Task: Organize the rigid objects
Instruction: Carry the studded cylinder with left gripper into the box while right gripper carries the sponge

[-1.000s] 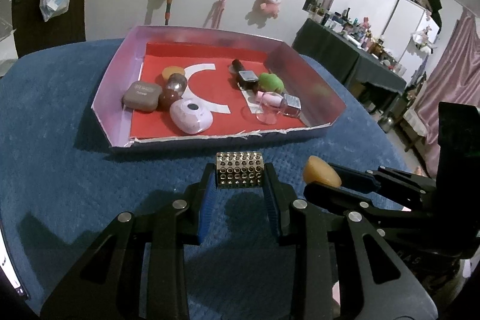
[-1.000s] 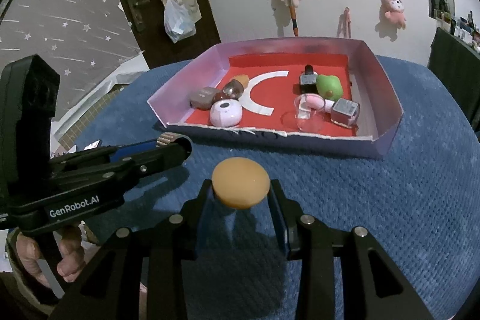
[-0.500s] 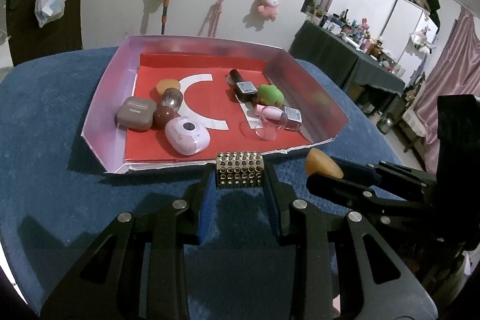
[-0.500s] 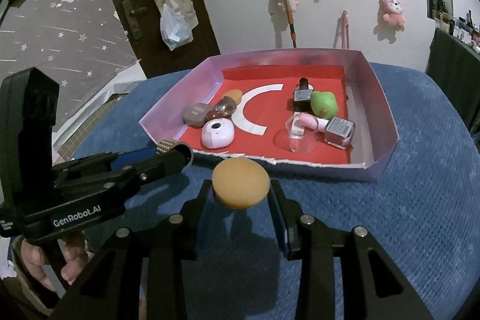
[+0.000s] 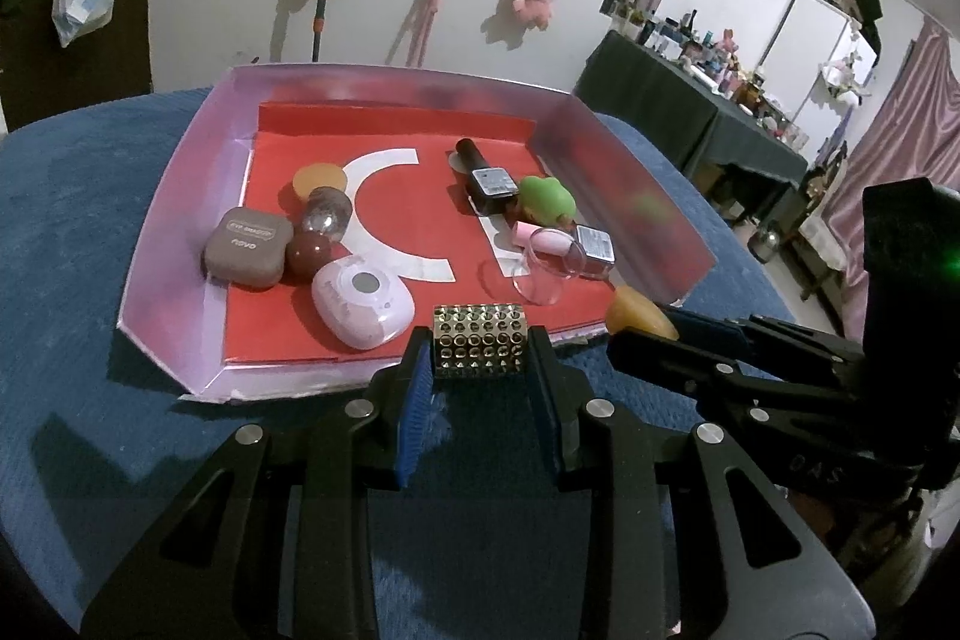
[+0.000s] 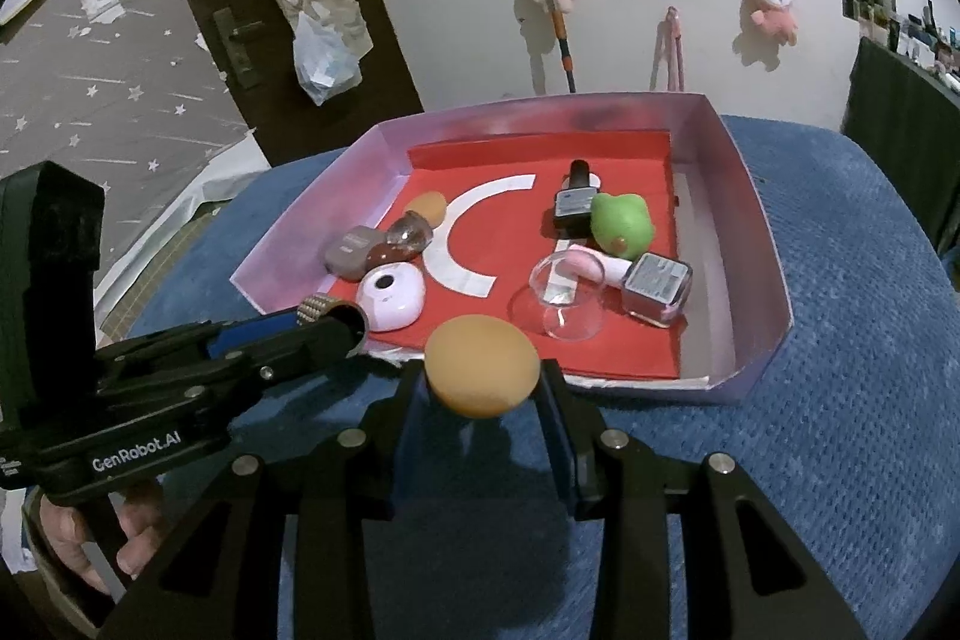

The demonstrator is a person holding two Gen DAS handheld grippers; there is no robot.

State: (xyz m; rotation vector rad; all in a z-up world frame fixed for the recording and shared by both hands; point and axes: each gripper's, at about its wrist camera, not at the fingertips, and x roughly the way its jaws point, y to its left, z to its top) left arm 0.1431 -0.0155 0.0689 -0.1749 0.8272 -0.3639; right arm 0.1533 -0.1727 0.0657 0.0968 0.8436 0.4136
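Both hand-held grippers are closing in on the tray (image 5: 174, 244), now at its near edge. Left hand-held gripper (image 5: 480, 370) is gripping the studded cylinder (image 5: 480, 347); right hand-held gripper (image 6: 483, 394) is gripping the orange disc (image 6: 482, 373).

tray (image 5: 180, 196) on cushion (image 5: 78, 232); earbud cases (image 5: 363, 301) left inside, bottles (image 5: 492, 184) right, glass dome (image 5: 543, 268) before them.

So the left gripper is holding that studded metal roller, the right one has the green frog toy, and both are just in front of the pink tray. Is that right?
Not quite. The right gripper holds an orange rounded piece, as the right wrist view shows; the green frog toy lies inside the pink tray. The left gripper does hold the studded metal roller, and both are just in front of the tray.
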